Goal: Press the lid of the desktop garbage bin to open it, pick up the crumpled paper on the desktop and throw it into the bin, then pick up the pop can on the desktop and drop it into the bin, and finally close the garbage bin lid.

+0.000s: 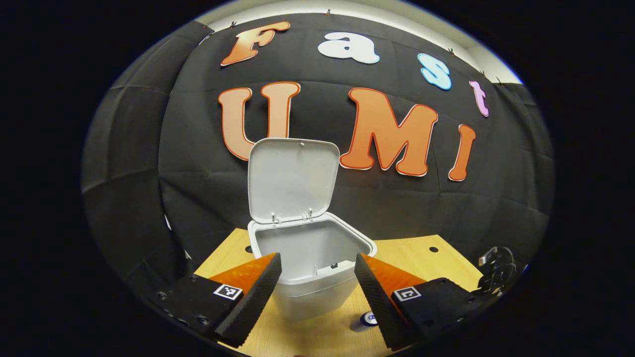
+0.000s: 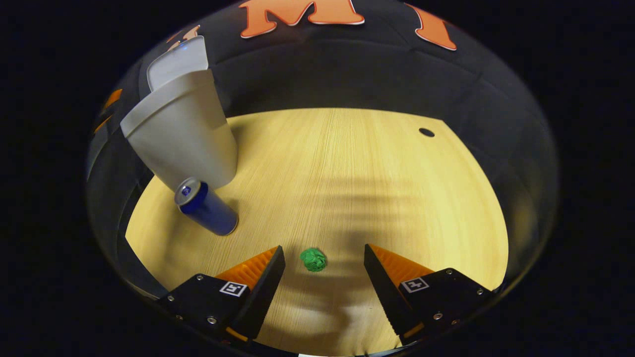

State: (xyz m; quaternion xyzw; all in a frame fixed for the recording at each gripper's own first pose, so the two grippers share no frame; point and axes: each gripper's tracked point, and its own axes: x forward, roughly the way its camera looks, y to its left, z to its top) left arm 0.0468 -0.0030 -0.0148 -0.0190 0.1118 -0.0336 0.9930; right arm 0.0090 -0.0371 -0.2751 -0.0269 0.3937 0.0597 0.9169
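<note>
hovering right gripper [image 2: 324, 262] open over crumpled paper [image 2: 313, 260]; bin [image 1: 312, 263] lid [image 1: 291, 181] up

From my left claw's camera, the pop can [image 1: 368, 319] is mostly hidden behind the right finger; I see just its top and a sliver of its side. The bin [image 1: 310, 267] has its lower front corners covered by both fingers, and I cannot see down to its floor. A dark object [image 1: 498, 272] at the far right edge of the bench [image 1: 431, 267] is too distorted for me to identify. From the right claw's camera, the bin's lid [image 2: 179, 62] is cut off at the upper left edge, and the crumpled paper [image 2: 313, 260] is too small to make out its folds.
</note>
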